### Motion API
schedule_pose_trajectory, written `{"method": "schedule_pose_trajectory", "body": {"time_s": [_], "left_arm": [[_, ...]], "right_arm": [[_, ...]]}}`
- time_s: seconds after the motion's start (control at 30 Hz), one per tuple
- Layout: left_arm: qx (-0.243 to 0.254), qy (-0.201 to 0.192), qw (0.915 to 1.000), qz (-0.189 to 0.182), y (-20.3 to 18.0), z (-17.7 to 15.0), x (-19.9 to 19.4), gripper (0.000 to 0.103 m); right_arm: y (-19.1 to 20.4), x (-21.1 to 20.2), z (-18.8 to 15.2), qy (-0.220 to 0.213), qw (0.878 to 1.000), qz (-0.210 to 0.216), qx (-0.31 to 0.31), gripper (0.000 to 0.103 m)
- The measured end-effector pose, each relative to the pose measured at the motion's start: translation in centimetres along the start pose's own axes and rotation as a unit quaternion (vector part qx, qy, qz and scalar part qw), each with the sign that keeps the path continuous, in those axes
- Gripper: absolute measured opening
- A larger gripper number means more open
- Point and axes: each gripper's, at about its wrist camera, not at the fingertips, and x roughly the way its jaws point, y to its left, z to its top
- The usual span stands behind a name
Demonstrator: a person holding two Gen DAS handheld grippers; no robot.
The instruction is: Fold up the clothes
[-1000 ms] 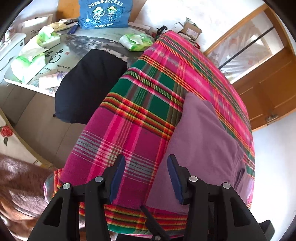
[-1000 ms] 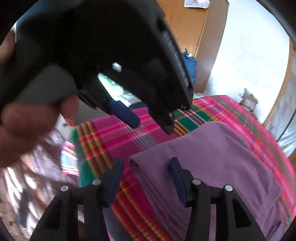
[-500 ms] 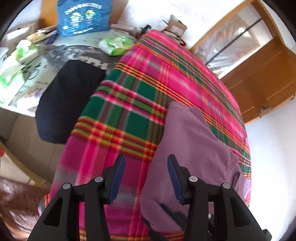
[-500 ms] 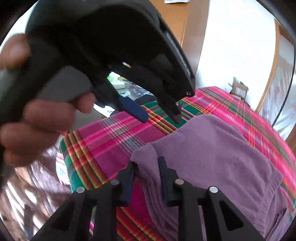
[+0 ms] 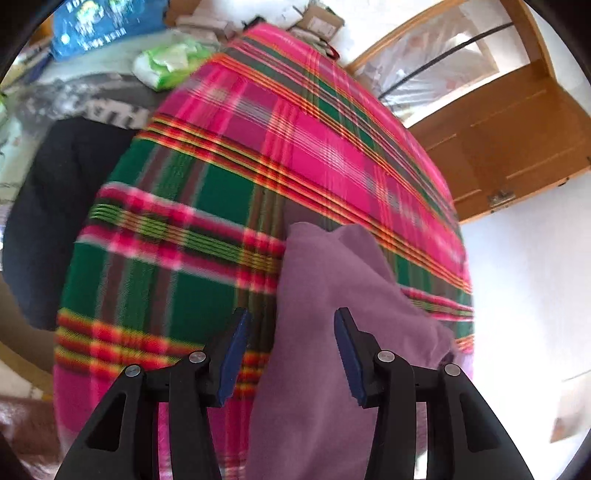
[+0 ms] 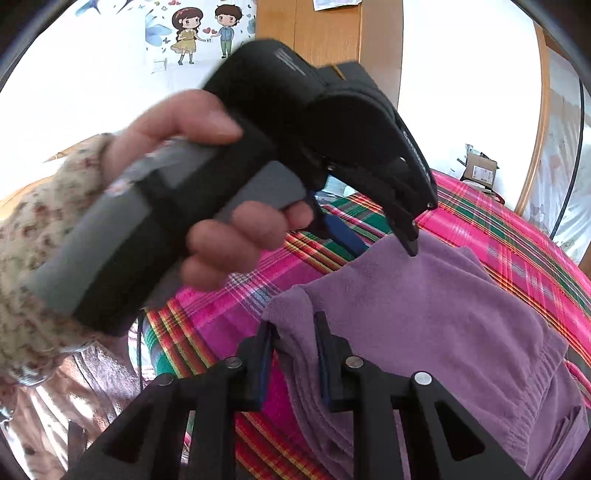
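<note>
A folded purple garment (image 6: 443, 317) lies on a pink and green plaid blanket (image 6: 491, 229). My right gripper (image 6: 293, 325) is shut on the garment's near left corner, and the stacked layers sit between its pads. In the left wrist view the same purple garment (image 5: 332, 295) runs away from me, its left edge under the gap of my left gripper (image 5: 290, 332), which stands open above the cloth. The right wrist view shows that left gripper (image 6: 384, 243) held by a hand (image 6: 207, 192) in a floral sleeve, hovering over the garment's far left corner.
A black garment (image 5: 55, 203) hangs off the blanket's left side. Behind it a table carries a green-and-white packet (image 5: 166, 62) and a blue bag (image 5: 107, 22). A wooden door (image 5: 517, 129) stands at right. A cardboard box (image 6: 480, 168) sits beyond the blanket.
My right gripper has shut on the garment's near corner. The left gripper, still open, has travelled across the blanket to hang over the garment's far corner.
</note>
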Motion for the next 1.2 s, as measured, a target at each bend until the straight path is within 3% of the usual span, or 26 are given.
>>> {"method": "schedule_pose_trajectory", "body": {"time_s": [0.27, 0.5, 0.73, 0.93, 1.2], "left_arm": [[-0.004, 0.024, 0.9994, -0.024, -0.4, 1.9, 1.2, 0.049], [-0.038, 0.047, 0.9964, -0.059, -0.3, 2.2, 2.1, 0.047], [-0.054, 0.038, 0.9964, -0.054, -0.9, 2.2, 1.1, 0.026], [-0.038, 0.017, 0.9987, -0.03, -2.4, 2.0, -0.1, 0.018], [-0.057, 0.0, 0.9982, -0.016, -1.9, 1.7, -1.1, 0.015]], "right_arm": [[-1.0, -1.3, 0.2, -0.022, 1.0, 0.015, 0.01, 0.021], [-1.4, -2.5, 0.5, -0.039, 0.999, 0.019, 0.017, 0.021], [-1.5, -2.9, 1.1, -0.048, 0.998, 0.025, 0.029, 0.021], [-1.5, -3.0, 0.2, -0.055, 0.998, 0.03, 0.028, 0.021], [-1.6, -2.7, 1.2, -0.067, 0.996, 0.047, 0.031, 0.02]]}}
